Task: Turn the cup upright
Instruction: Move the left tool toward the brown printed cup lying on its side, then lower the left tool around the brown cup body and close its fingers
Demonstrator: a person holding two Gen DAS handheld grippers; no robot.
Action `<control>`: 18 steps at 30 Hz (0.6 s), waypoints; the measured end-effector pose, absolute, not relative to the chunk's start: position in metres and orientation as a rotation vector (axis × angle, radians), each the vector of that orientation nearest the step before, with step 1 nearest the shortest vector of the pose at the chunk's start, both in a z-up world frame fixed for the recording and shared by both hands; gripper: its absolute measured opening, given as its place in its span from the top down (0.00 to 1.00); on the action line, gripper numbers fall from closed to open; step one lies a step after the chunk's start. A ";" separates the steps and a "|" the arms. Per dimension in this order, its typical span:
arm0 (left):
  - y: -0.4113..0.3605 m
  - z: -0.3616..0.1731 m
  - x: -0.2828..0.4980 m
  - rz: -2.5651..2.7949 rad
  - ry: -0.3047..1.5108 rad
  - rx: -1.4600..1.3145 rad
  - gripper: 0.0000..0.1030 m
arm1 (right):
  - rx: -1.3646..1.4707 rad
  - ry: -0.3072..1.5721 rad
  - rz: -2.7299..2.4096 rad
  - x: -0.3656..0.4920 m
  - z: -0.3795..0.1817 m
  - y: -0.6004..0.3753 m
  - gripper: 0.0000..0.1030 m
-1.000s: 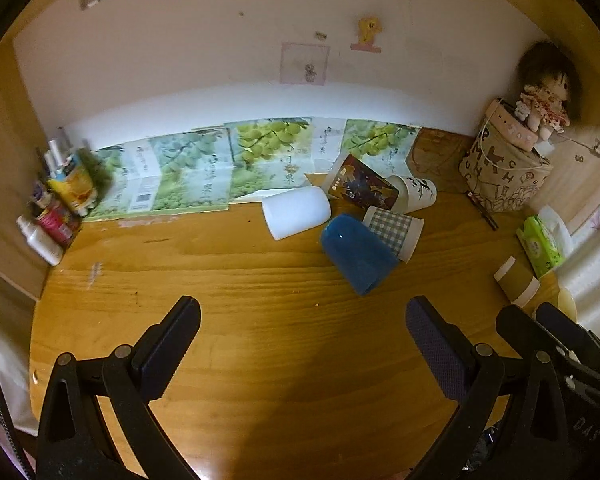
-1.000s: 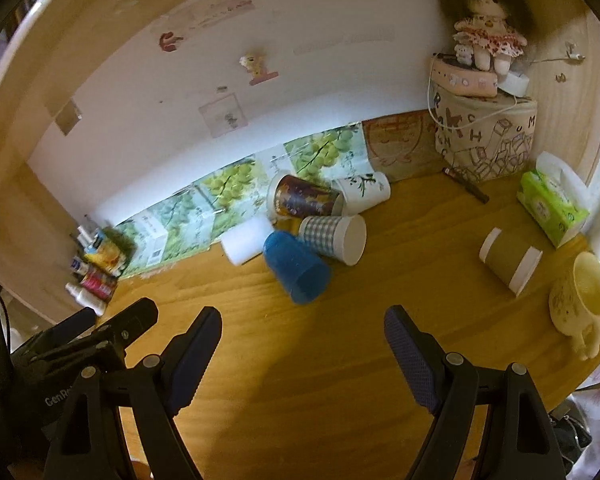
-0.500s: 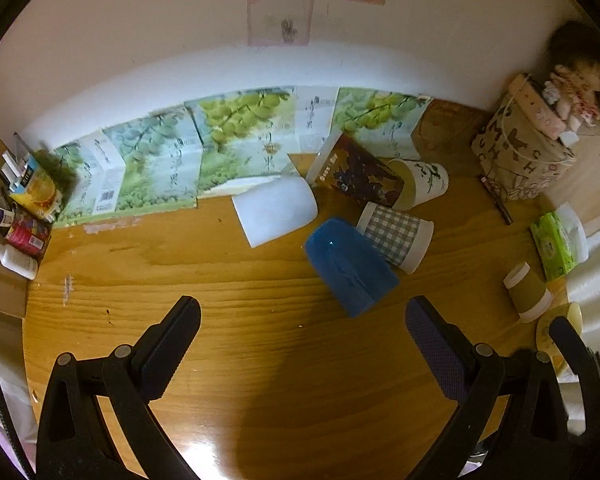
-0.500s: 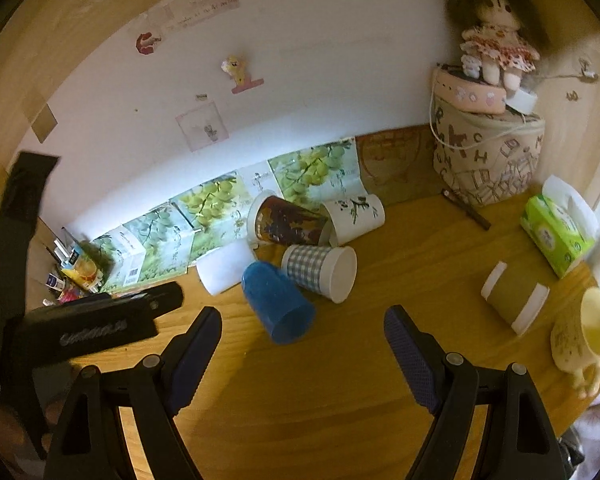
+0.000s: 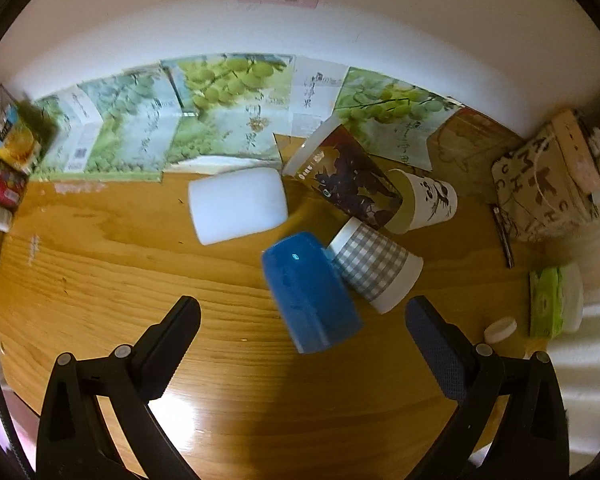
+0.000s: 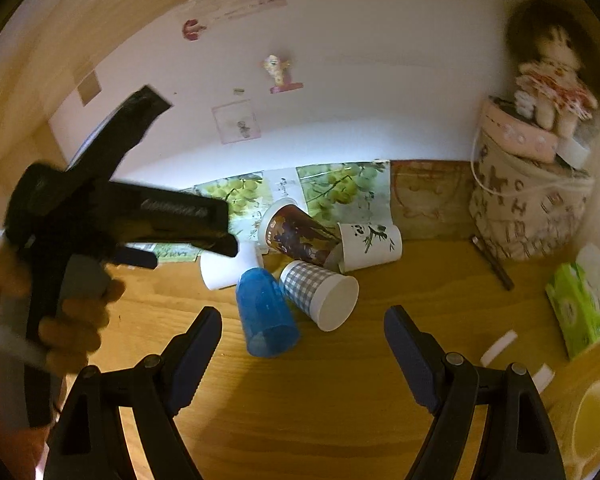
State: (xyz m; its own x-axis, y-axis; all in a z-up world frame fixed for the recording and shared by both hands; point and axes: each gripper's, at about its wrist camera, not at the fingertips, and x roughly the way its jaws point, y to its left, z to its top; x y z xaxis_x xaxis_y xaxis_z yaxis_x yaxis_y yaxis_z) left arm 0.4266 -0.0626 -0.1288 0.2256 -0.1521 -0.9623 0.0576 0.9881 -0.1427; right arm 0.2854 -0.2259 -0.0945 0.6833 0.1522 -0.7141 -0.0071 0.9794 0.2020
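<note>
Several cups lie on their sides on the wooden table [image 5: 100,280]: a blue cup [image 5: 310,292] [image 6: 266,314], a grey checked paper cup [image 5: 374,270] [image 6: 320,294], a white cup [image 5: 238,210] [image 6: 228,268], a dark printed cup [image 5: 346,178] [image 6: 296,234] and a white panda cup [image 5: 430,200] [image 6: 370,246]. My left gripper [image 5: 300,318] is open and empty, just short of the blue cup. My right gripper [image 6: 302,326] is open and empty, near the blue and checked cups. The left gripper's body also shows in the right wrist view [image 6: 132,208], raised at the left.
Grape-print cartons [image 5: 204,112] lean along the back wall. A patterned bag [image 6: 528,204] with a doll [image 6: 552,76] stands at the right, with a green tissue pack [image 6: 584,304] and a yellow mug [image 6: 592,420] near it. Small bottles [image 5: 4,160] stand at the left.
My left gripper has moved forward and tilted down toward the blue cup, which now looks larger. My right gripper has also come closer to the cups. No cup has moved.
</note>
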 end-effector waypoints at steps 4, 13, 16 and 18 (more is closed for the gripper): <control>-0.072 -0.142 0.438 -0.136 1.377 -0.159 0.01 | 0.164 0.831 0.141 0.290 -0.101 -0.237 0.19; -0.081 -0.167 0.478 -0.064 1.401 -0.295 0.01 | 0.154 0.885 0.203 0.304 -0.117 -0.266 0.19; -0.081 -0.175 0.490 -0.055 1.406 -0.350 0.01 | 0.168 0.906 0.219 0.309 -0.123 -0.274 0.19; -0.083 -0.179 0.498 -0.048 1.413 -0.379 0.01 | 0.171 0.918 0.230 0.312 -0.127 -0.277 0.19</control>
